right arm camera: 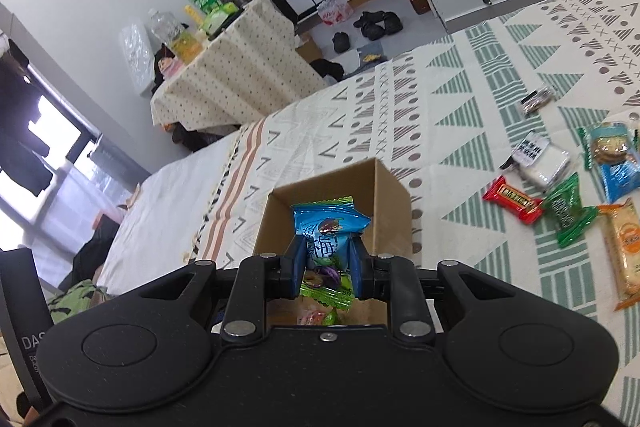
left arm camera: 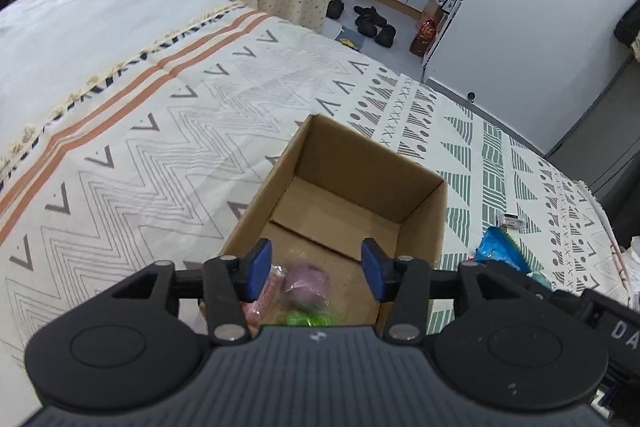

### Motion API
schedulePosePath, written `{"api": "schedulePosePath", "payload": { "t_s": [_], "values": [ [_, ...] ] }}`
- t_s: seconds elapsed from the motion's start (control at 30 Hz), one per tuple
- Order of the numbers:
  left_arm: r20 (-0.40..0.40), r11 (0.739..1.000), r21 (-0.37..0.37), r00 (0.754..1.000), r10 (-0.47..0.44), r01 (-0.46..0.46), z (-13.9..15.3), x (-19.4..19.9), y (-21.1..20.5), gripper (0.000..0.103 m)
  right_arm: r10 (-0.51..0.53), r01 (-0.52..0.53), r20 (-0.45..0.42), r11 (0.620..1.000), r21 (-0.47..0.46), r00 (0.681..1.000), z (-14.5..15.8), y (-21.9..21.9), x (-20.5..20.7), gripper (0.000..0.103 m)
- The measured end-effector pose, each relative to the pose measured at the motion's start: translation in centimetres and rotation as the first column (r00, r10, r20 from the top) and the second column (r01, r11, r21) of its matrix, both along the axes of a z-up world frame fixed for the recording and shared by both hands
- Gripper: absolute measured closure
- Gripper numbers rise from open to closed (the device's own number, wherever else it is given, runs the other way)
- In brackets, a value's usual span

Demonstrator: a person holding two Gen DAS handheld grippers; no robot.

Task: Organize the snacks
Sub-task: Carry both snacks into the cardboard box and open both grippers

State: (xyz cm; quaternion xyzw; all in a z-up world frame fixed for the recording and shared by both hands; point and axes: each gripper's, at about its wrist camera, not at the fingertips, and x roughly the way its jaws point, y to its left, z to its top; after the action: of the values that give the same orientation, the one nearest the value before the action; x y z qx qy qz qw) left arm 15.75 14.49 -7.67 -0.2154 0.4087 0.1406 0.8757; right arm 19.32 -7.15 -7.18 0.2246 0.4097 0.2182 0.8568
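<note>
Blue pads of the left gripper [left arm camera: 316,269] stand apart with nothing pressed between them, hovering over the near end of the open cardboard box [left arm camera: 424,223]. Below the gap, on the box floor, lie a purple wrapped snack [left arm camera: 305,279], a pink one [left arm camera: 266,293] beside it and a green one [left arm camera: 308,317], all blurred. The box sits on a patterned bedspread [left arm camera: 160,147].

From the right wrist, the right gripper [right arm camera: 328,263] is clamped on a blue snack packet [right arm camera: 328,223], which stands upright, long axis along the fingers, its crimped top end pointing away over the box mouth. Well to the right on the bedspread lie loose snacks: a red bar [right arm camera: 514,199], a green candy [right arm camera: 566,211], an orange packet [right arm camera: 624,251], a blue biscuit pack [right arm camera: 614,159], a white packet [right arm camera: 540,157] and a small dark one [right arm camera: 536,99]. A cloth-draped table [right arm camera: 236,75] stands beyond the bed.
</note>
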Motion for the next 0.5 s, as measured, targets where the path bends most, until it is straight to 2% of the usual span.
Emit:
{"api": "schedulePosePath", "payload": {
  "t_s": [0.07, 0.23, 0.33, 0.5],
  "values": [
    [-0.003, 1.000, -0.005, 1.000, 0.001, -0.001, -0.1, -0.2, 0.3, 0.050, 0.004, -0.004, -0.010, 1.000, -0.007, 1.000, -0.3, 0.5, -0.1, 0.080],
    [-0.001, 1.000, 0.013, 1.000, 0.025, -0.025, 0.0, -0.8, 1.0, 0.032, 0.012, -0.013, -0.039, 1.000, -0.014, 0.999, -1.0, 1.5, -0.2, 0.079],
    [-0.004, 0.999, 0.016, 0.999, 0.033, -0.033, 0.1, -1.2, 1.2, 0.023, 0.015, -0.016, -0.058, 1.000, -0.013, 0.998, -1.2, 1.9, -0.4, 0.075],
    [-0.010, 0.999, 0.018, 0.999, 0.036, -0.036, 0.1, -1.7, 1.0, 0.019, -0.001, 0.000, -0.061, 1.000, -0.018, 0.998, -0.9, 1.6, -0.8, 0.061]
  ]
}}
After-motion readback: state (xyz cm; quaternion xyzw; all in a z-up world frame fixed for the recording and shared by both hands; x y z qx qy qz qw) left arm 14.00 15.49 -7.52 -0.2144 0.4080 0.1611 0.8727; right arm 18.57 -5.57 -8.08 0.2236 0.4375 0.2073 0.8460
